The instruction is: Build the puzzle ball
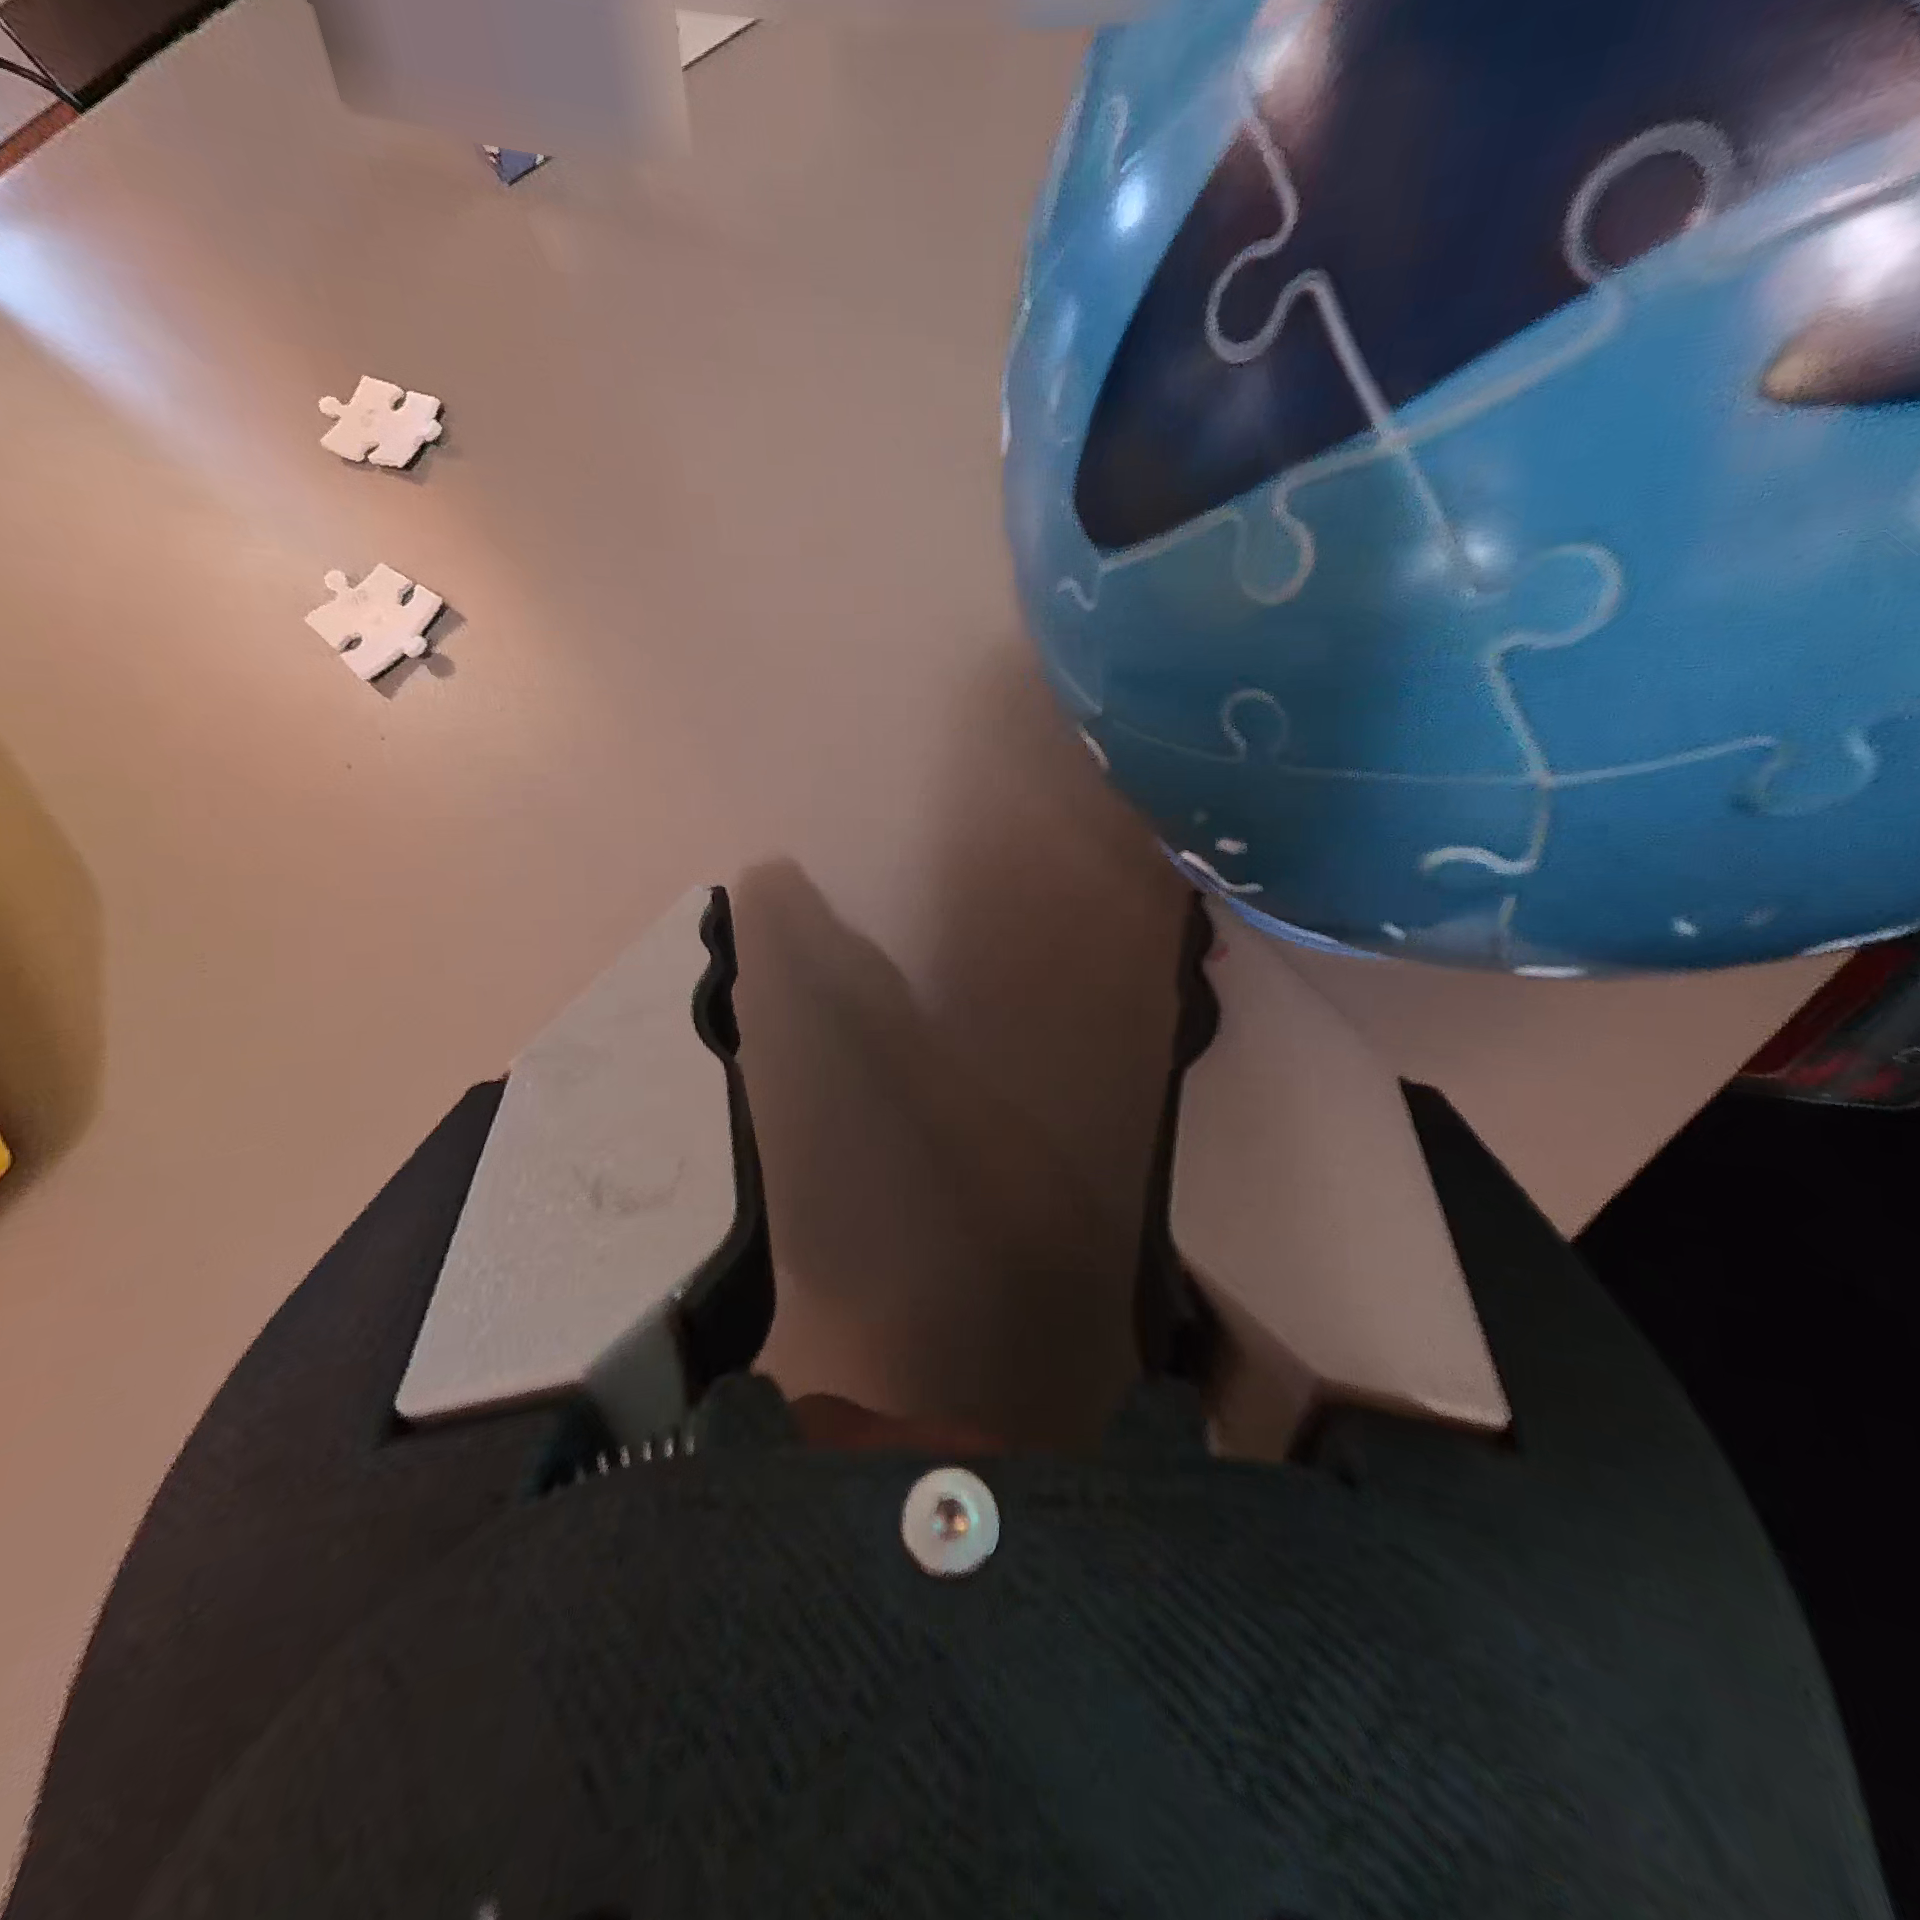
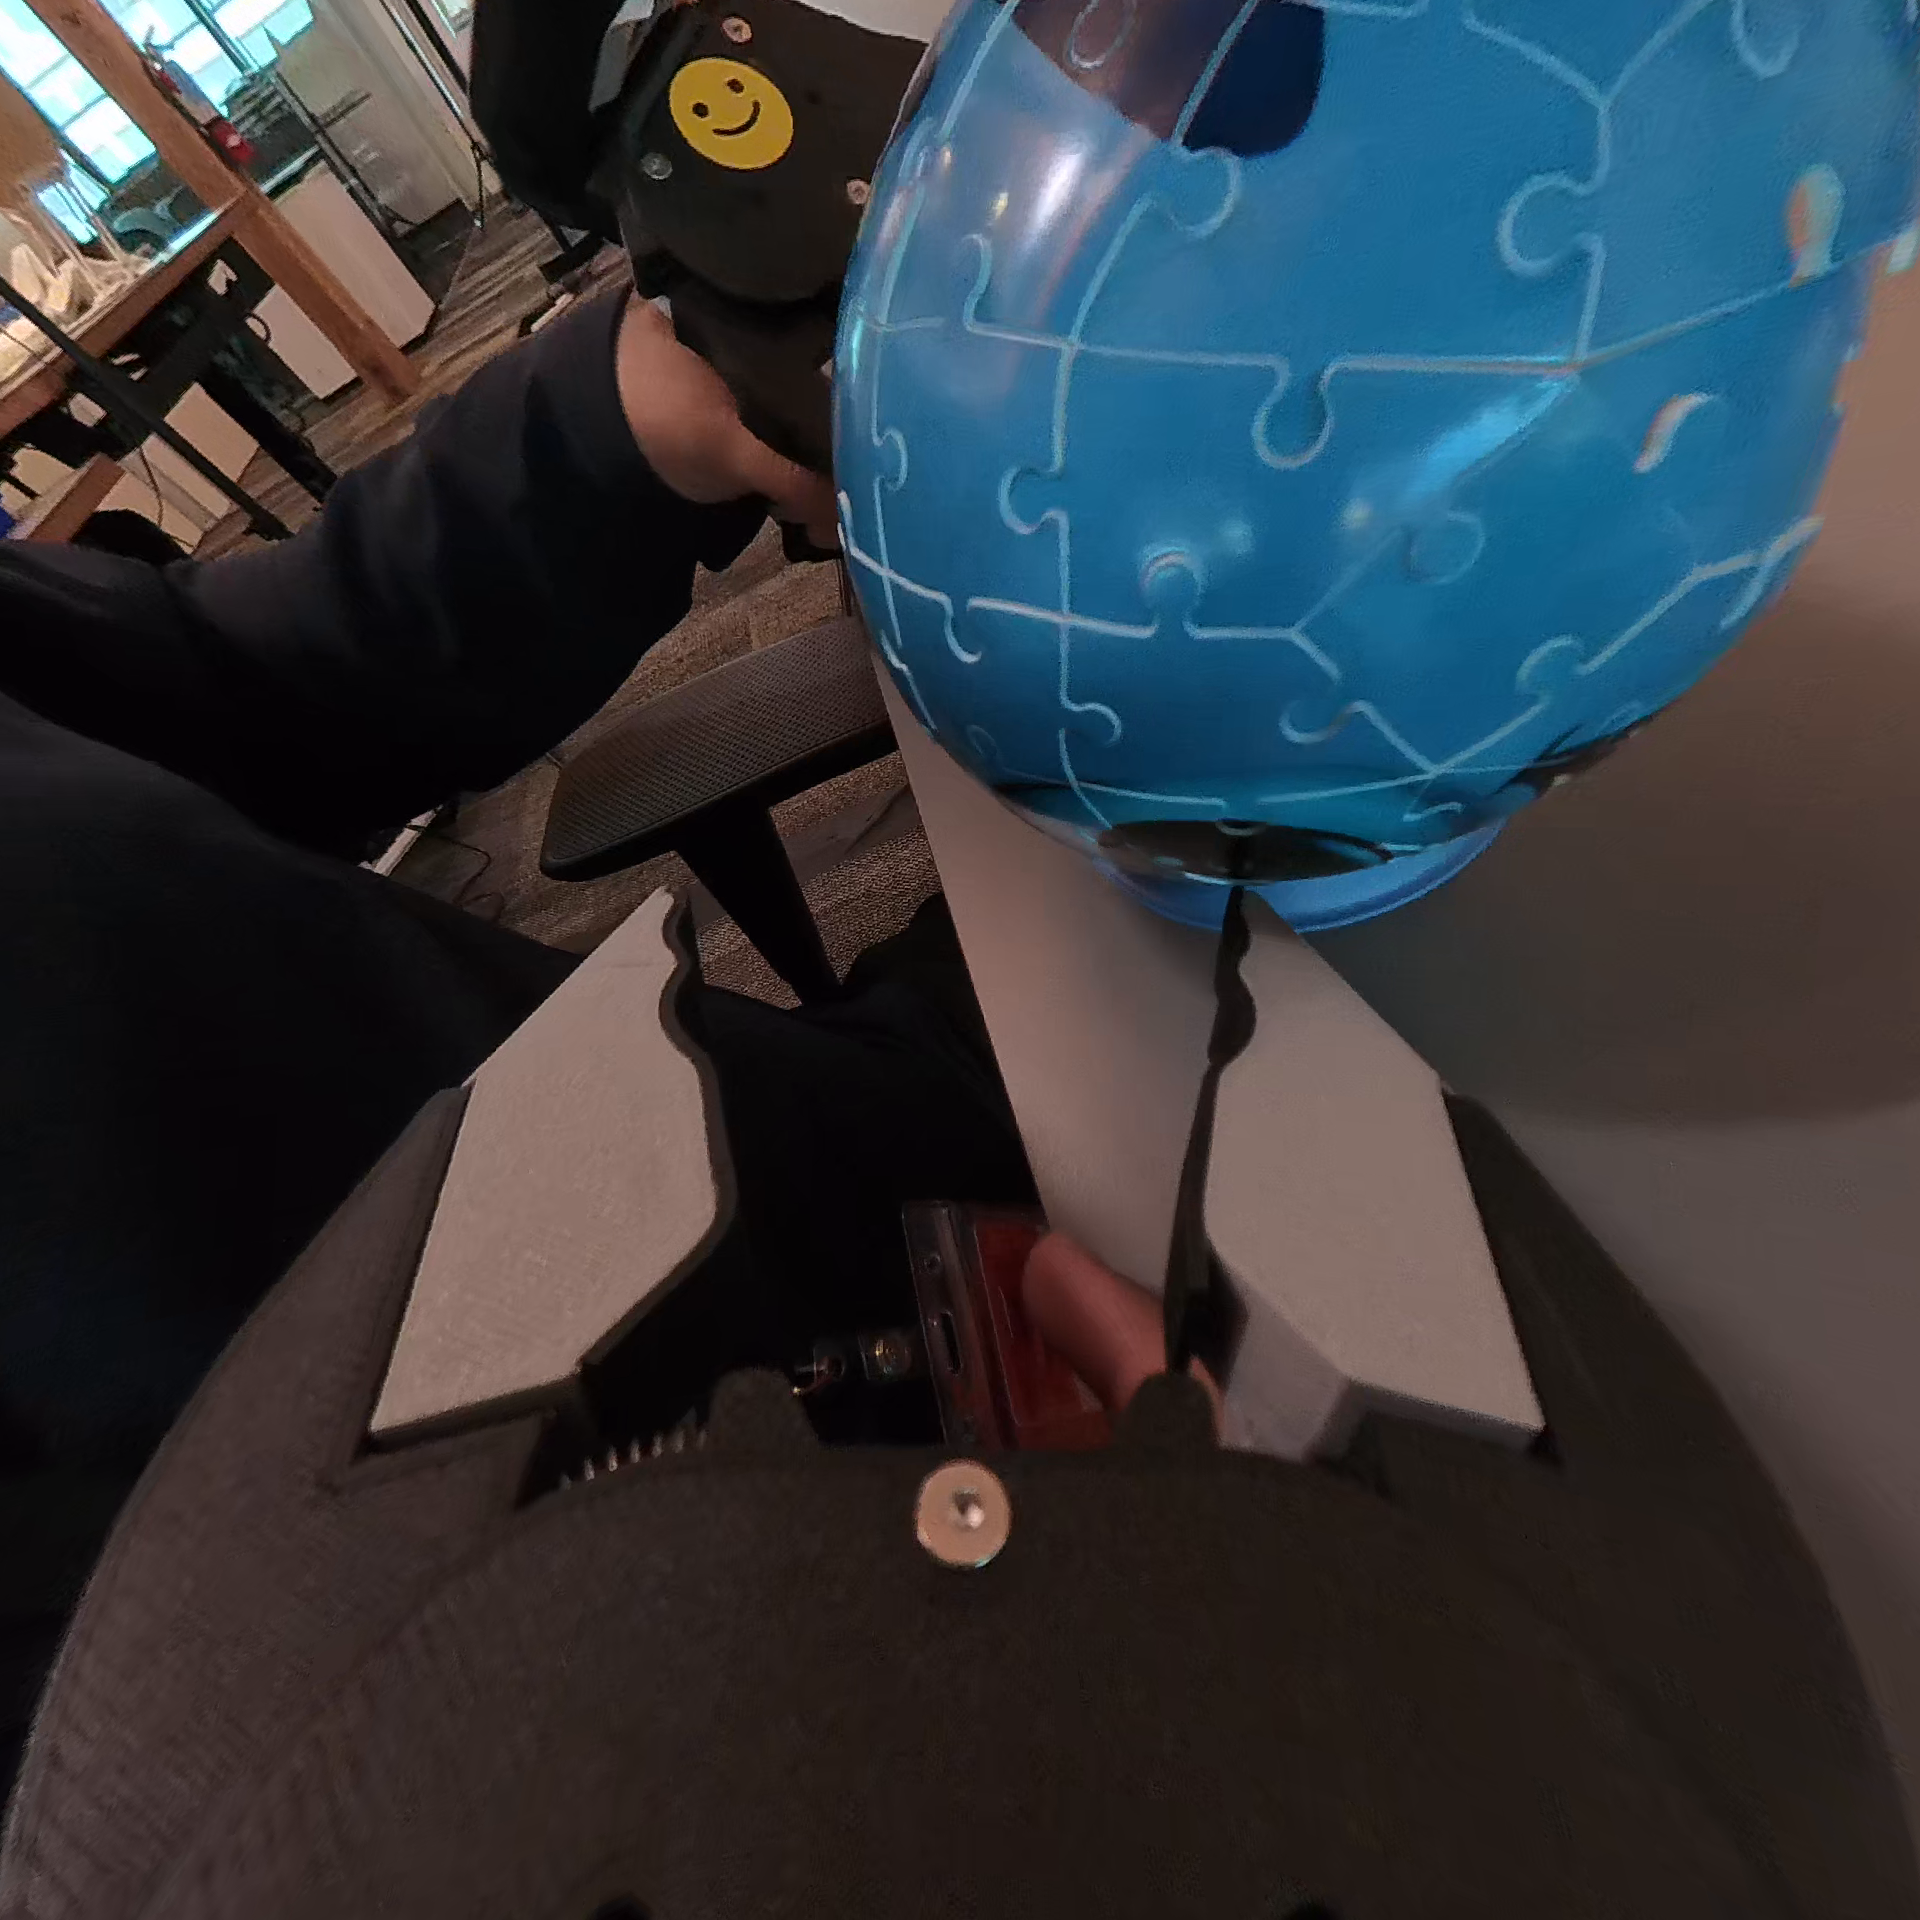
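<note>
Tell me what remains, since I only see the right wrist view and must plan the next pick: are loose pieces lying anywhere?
Observer: Yes, two white jigsaw-shaped pieces lie on the beige tabletop, one farther, one nearer.
Operator: Is the left gripper carrying any?
Observer: No, the left gripper is open, nothing between its fingers.
Operator: Are they close to the ball?
Observer: No, the glossy blue puzzle ball is well to their right, bare tabletop between.
</note>
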A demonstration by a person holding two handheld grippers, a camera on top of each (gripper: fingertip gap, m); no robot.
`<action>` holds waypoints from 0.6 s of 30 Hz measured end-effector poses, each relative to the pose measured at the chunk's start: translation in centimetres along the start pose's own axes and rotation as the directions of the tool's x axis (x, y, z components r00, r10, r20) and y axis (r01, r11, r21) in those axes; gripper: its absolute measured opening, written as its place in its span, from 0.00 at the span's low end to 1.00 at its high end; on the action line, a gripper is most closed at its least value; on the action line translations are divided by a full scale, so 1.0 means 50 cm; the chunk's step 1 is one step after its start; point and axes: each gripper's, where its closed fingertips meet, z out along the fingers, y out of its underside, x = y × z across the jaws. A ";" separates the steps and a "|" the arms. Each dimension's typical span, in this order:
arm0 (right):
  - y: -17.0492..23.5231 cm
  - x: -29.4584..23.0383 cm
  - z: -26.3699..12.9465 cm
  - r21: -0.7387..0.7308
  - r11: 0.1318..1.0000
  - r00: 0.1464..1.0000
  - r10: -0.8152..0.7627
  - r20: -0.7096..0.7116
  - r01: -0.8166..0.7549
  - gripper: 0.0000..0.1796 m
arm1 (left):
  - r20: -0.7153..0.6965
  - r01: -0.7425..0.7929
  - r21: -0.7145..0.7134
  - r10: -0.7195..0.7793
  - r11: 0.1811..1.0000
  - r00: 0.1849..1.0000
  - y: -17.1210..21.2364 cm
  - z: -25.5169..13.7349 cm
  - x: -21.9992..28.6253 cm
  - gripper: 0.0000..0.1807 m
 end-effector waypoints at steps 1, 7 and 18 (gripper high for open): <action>0.001 0.001 -0.003 -0.001 1.000 1.000 0.001 -0.001 -0.001 0.54 | -0.004 0.004 -0.002 -0.004 1.000 1.000 0.001 -0.001 0.000 0.47; 0.001 0.019 -0.038 0.005 1.000 0.999 0.011 -0.039 -0.011 0.53 | -0.050 -0.020 -0.002 0.020 1.000 0.999 0.019 -0.023 0.012 0.46; -0.027 0.073 -0.108 0.063 0.998 0.988 0.001 -0.154 0.009 0.53 | -0.008 -0.095 0.042 0.095 0.995 0.995 0.001 -0.018 0.029 0.49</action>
